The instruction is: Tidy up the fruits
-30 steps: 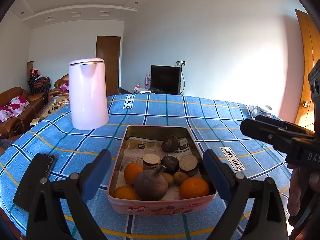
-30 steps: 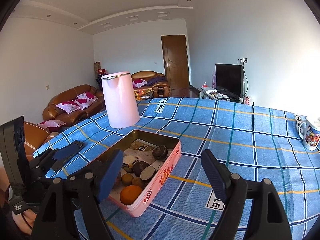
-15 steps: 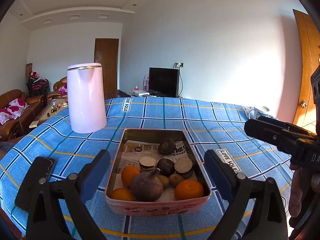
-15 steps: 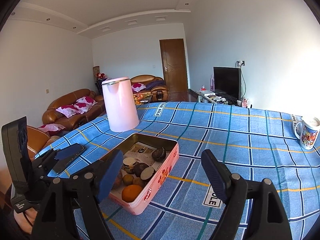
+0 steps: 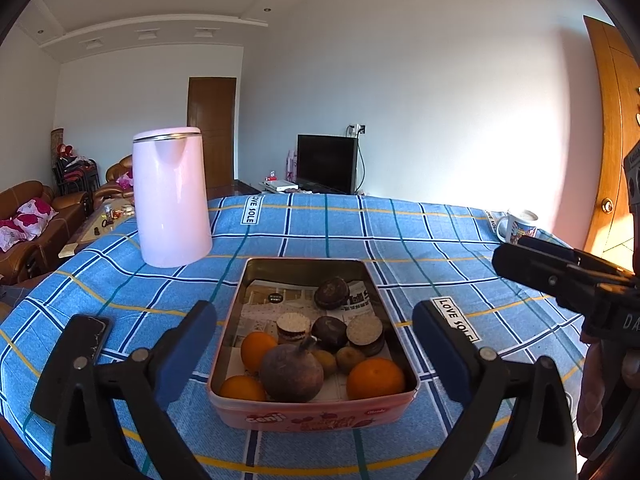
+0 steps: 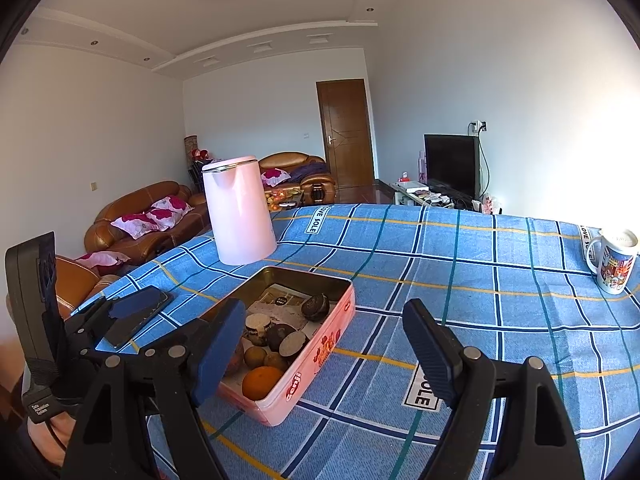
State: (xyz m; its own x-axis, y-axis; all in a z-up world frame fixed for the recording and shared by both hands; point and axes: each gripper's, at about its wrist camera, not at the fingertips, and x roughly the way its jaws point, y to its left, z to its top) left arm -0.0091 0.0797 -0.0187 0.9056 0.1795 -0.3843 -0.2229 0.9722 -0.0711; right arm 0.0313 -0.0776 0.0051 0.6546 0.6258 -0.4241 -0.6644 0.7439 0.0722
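A pink tin tray [image 5: 312, 416] [image 6: 320, 352] sits on the blue checked tablecloth, lined with newspaper. It holds oranges [image 5: 375, 378] [image 6: 262, 382], a large dark round fruit [image 5: 291, 372], small brown kiwis [image 5: 349, 358] and dark halved fruits [image 5: 331, 293]. My left gripper [image 5: 314, 348] is open and empty, hovering above the near end of the tray. My right gripper [image 6: 324, 344] is open and empty, to the right of the tray. The right gripper also shows in the left wrist view [image 5: 568, 280].
A tall pink kettle [image 5: 170, 200] [image 6: 239, 210] stands behind the tray to the left. A black phone [image 5: 86, 340] [image 6: 136, 316] lies at the table's left edge. A printed mug [image 6: 614, 266] [image 5: 518, 226] stands at the far right. Sofas and a TV are beyond the table.
Both grippers have drawn back and risen a little from the tray; the tray looks slightly smaller and lower in view. Both stay open and empty.
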